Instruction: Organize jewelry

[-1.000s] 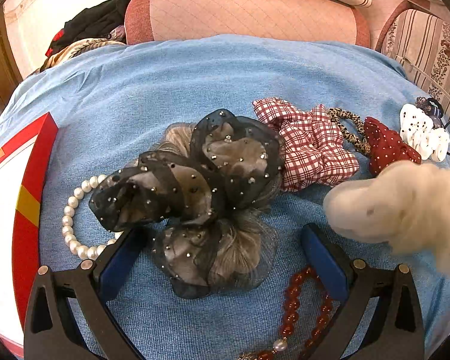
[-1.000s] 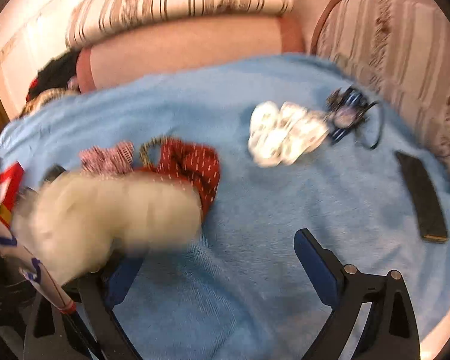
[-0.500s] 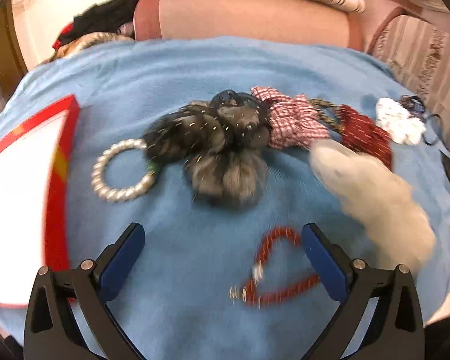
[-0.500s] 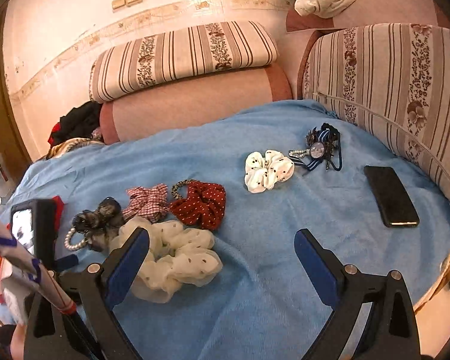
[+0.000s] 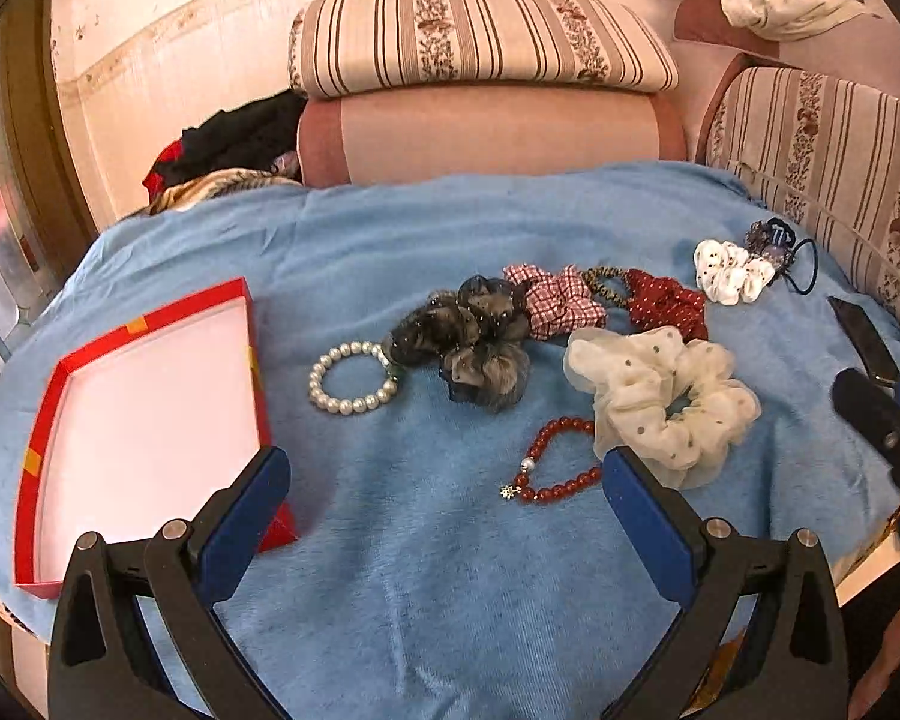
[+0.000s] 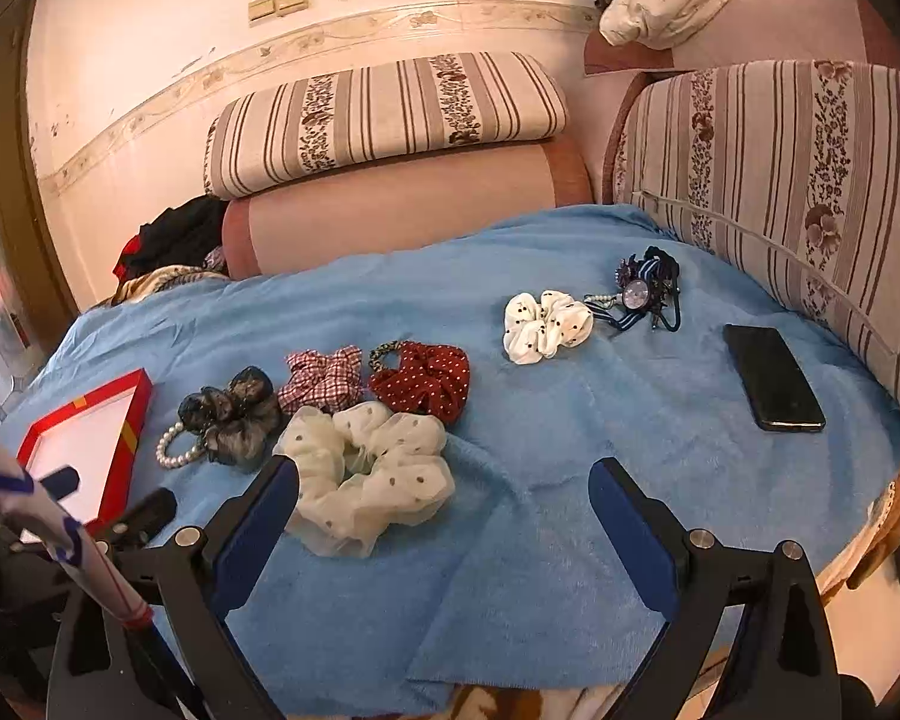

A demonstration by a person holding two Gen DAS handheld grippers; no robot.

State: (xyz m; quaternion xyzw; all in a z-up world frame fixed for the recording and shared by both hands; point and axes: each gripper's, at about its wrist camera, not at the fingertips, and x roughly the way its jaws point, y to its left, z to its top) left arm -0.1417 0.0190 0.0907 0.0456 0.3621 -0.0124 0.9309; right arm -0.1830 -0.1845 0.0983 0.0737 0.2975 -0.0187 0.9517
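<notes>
6 scrunchies (image 5: 660,396), 2 bracelets (image 5: 354,378), 1 box (image 5: 132,324), 1 phone (image 6: 774,378).

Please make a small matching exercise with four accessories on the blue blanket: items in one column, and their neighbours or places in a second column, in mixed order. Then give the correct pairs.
Items
1. pearl bracelet
2. red bead bracelet
3. cream scrunchie
4. phone

Places
A. alone at the blanket's right side, near the striped cushion
B. just in front of the dark red dotted scrunchie
C. between the red tray and the dark sheer scrunchie
D. close in front of the left gripper, against the cream scrunchie

Pairs: 1-C, 2-D, 3-B, 4-A
</notes>
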